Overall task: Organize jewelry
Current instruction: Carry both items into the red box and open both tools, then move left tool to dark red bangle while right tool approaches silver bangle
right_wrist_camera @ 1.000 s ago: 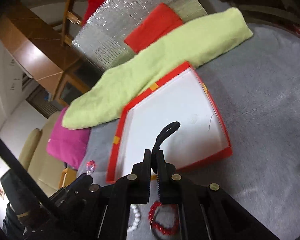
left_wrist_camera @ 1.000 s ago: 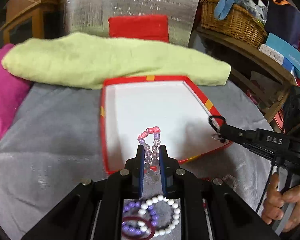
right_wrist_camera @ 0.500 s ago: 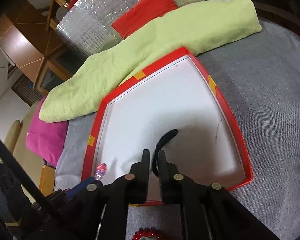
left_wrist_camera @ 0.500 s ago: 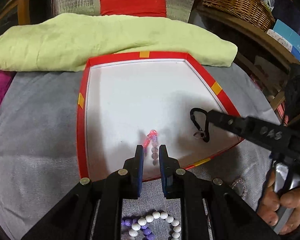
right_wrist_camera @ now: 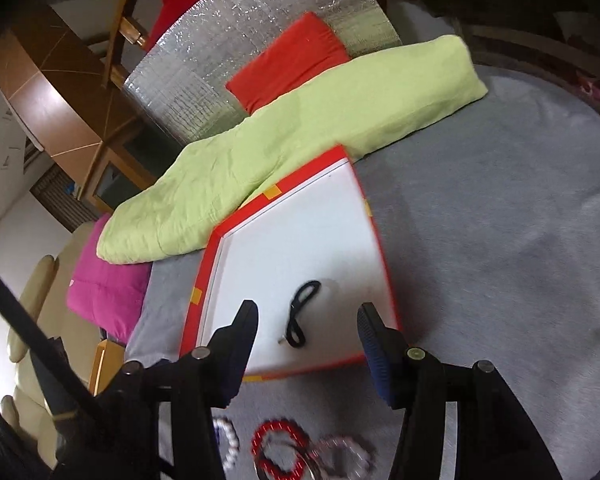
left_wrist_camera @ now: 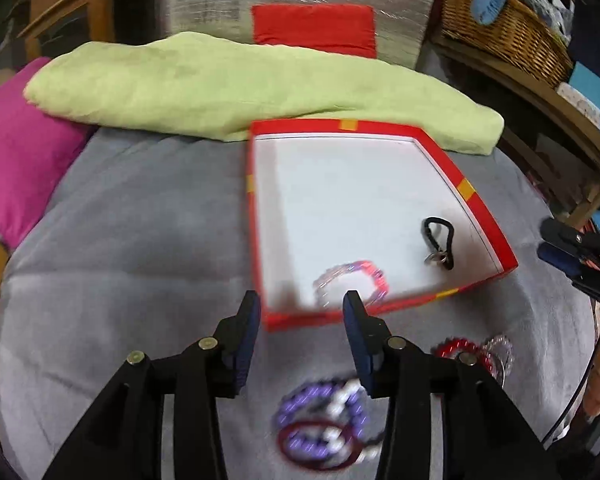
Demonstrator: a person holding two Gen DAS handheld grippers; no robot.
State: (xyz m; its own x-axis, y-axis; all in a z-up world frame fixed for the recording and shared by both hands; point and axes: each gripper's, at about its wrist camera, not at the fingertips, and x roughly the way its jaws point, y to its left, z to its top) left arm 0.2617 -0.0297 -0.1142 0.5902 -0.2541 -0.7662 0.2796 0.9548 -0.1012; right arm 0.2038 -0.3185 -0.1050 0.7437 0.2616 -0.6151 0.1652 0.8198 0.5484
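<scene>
The red-rimmed tray (left_wrist_camera: 485, 216) holds a black cord bracelet (left_wrist_camera: 439, 241) near its right wall and a pink-and-clear bead bracelet (left_wrist_camera: 350, 280) at its near edge. The left gripper (left_wrist_camera: 300, 312) and right gripper (right_wrist_camera: 306, 322) have just been opening; both stand released, with nothing between the jaws. More bracelets (left_wrist_camera: 324, 428) lie on the grey cloth (left_wrist_camera: 132, 240) before the tray. A green towel (left_wrist_camera: 220, 88) borders the far edge.

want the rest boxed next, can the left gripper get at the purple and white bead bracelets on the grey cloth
Probably yes. The left gripper is open and empty, its jaws having just opened, and the purple and white bead bracelets lie uncovered on the grey cloth just beneath it, outside the red-rimmed box.
</scene>
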